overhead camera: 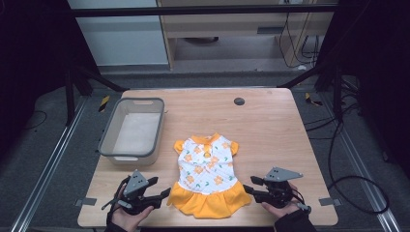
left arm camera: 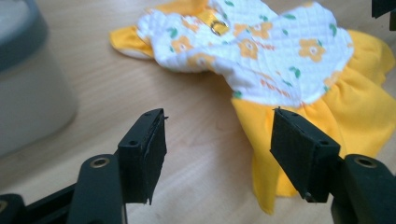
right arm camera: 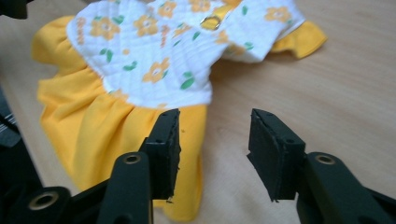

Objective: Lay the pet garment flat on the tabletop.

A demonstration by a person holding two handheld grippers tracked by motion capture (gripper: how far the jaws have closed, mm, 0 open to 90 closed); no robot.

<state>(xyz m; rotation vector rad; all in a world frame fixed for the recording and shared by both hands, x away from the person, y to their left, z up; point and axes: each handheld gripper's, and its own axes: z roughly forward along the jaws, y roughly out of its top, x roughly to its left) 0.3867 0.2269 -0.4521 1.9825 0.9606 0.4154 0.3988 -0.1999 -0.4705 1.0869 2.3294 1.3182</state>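
Observation:
A small dress (overhead camera: 207, 173) lies flat on the wooden table (overhead camera: 270, 125), white top with orange flowers, yellow skirt toward the near edge. My left gripper (overhead camera: 163, 189) rests just left of the skirt's hem, a hand around it. In the left gripper view its jaws (left arm camera: 219, 137) stand open, bare table between them and the skirt (left arm camera: 327, 116) lying by the right pad. My right gripper (overhead camera: 247, 186) sits at the skirt's right corner. In the right gripper view its jaws (right arm camera: 214, 140) are open, with the skirt's edge (right arm camera: 116, 126) beside the left pad and nothing pinched.
A grey plastic bin (overhead camera: 133, 130) stands at the table's left, behind the left gripper. A small dark round cap (overhead camera: 239, 101) sits near the far edge. Cables trail on the floor to the right of the table.

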